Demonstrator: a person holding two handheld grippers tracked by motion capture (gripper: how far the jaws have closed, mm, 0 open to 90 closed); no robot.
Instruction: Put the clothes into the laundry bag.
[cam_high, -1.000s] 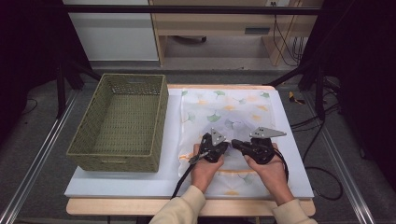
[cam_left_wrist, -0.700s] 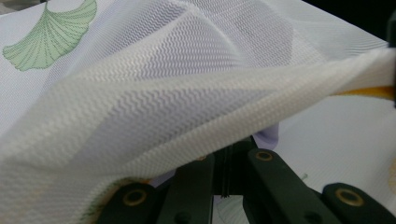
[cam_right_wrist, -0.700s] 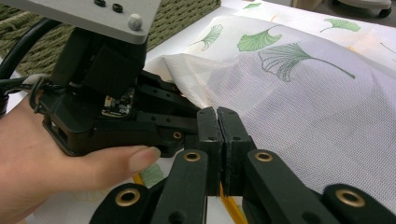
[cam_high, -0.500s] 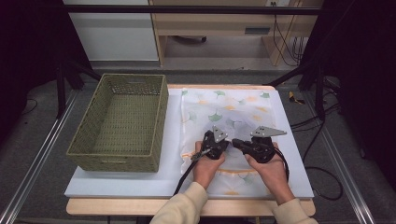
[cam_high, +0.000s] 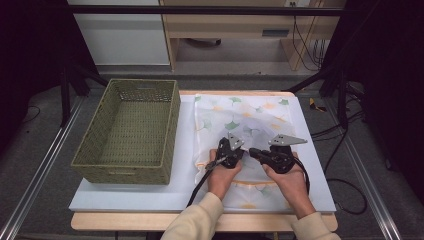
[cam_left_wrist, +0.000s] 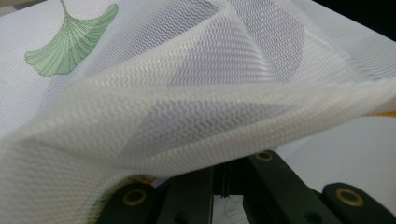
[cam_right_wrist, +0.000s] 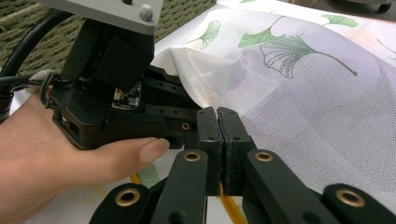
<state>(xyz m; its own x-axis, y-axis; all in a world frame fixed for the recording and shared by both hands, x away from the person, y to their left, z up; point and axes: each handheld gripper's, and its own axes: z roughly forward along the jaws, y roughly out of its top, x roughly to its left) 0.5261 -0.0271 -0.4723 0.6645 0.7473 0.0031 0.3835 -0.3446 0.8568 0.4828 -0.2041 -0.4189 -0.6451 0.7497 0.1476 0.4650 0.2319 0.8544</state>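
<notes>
A sheer white cloth (cam_high: 250, 117) printed with green and orange ginkgo leaves lies spread on the white board, with a fold lifted near its middle. My left gripper (cam_high: 242, 152) is shut on that raised fold, and in the left gripper view the cloth (cam_left_wrist: 187, 93) drapes over its closed jaws (cam_left_wrist: 227, 179). My right gripper (cam_high: 251, 152) points left, tip to tip with the left one. Its jaws (cam_right_wrist: 218, 116) are pressed together on the cloth's edge (cam_right_wrist: 299, 93). The left gripper (cam_right_wrist: 112, 88) and the hand holding it sit right beside them.
An empty green woven basket (cam_high: 131, 131) stands on the left part of the white board (cam_high: 310, 150). The wooden table edge (cam_high: 130, 221) runs along the front. Black frame posts and cables stand at the right side, beyond the table.
My left gripper has edged slightly to the right, toward the right gripper. The right gripper has kept still.
</notes>
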